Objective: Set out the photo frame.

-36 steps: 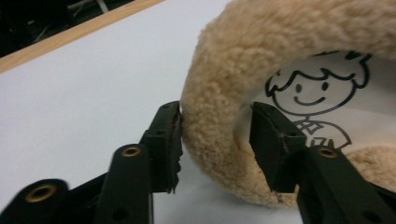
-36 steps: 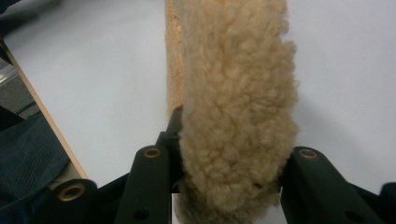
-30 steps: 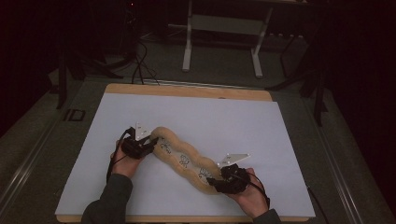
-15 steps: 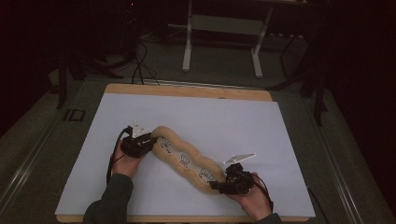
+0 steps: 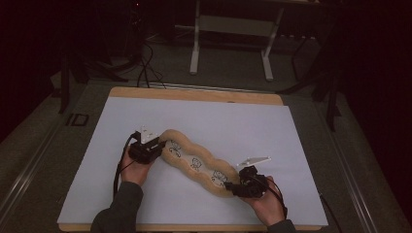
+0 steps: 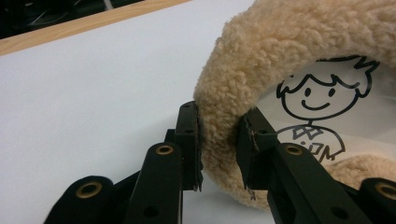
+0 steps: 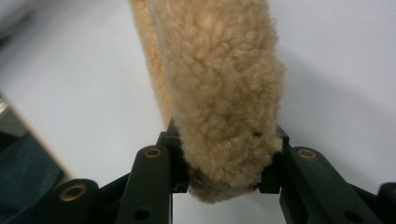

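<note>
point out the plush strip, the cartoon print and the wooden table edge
plush strip (image 5: 194,162), high view, its middle
cartoon print (image 6: 317,100), left gripper view, the smiling face
wooden table edge (image 5: 194,94), high view, far rim

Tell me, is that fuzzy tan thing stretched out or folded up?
Stretched out. The fleece pouch lies lengthwise on the white sheet, the left gripper pinching one end, the right gripper the other.

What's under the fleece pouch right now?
The fleece pouch lies on the white sheet covering the wooden table, one end pinched in each claw: left, right. Anything directly beneath it is covered.
</note>
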